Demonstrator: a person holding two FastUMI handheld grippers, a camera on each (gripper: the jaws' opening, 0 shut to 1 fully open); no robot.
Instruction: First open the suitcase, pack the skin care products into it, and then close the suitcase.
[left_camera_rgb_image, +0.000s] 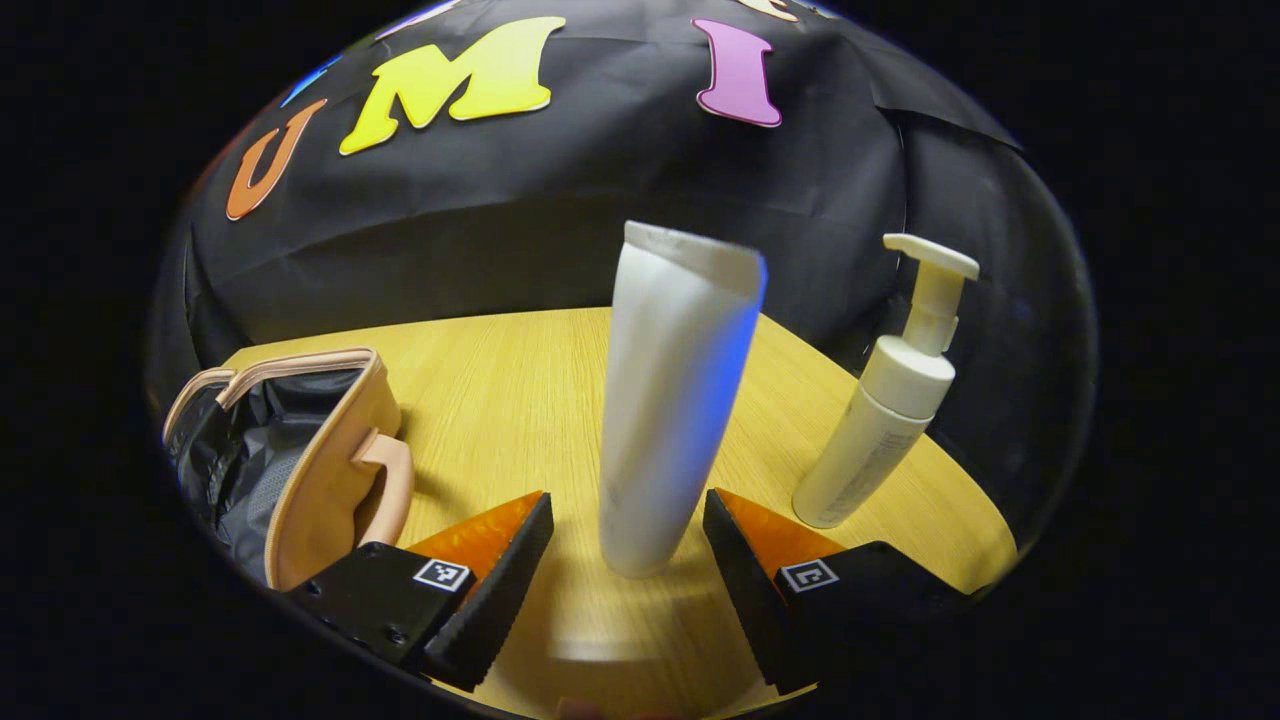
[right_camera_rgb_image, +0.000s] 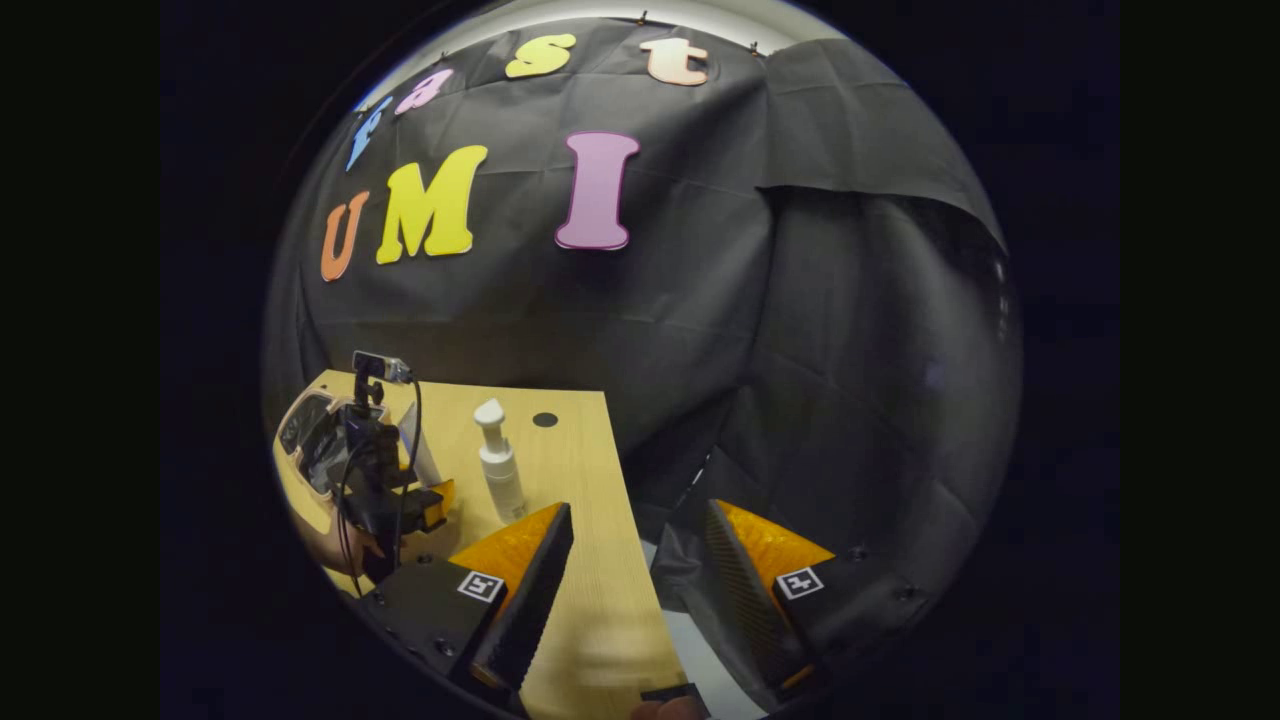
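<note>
Left gripper: fingers spread wide, a white tube standing on its cap between them, touching neither. Tube leans slightly and looks blurred. Pump bottle upright just to the tube's right on the wooden table. Suitcase, small and tan, sits open at the table's left edge, dark lining showing.

Right gripper: fingers also spread, holding nothing, hanging over the table's right edge. From there the left gripper and the hand holding it show near the suitcase, pump bottle beside them.

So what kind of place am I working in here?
Likely a staged recording booth, not a home: black cloth wall, one wooden table, and a small camera on a stand beside the open suitcase.
</note>
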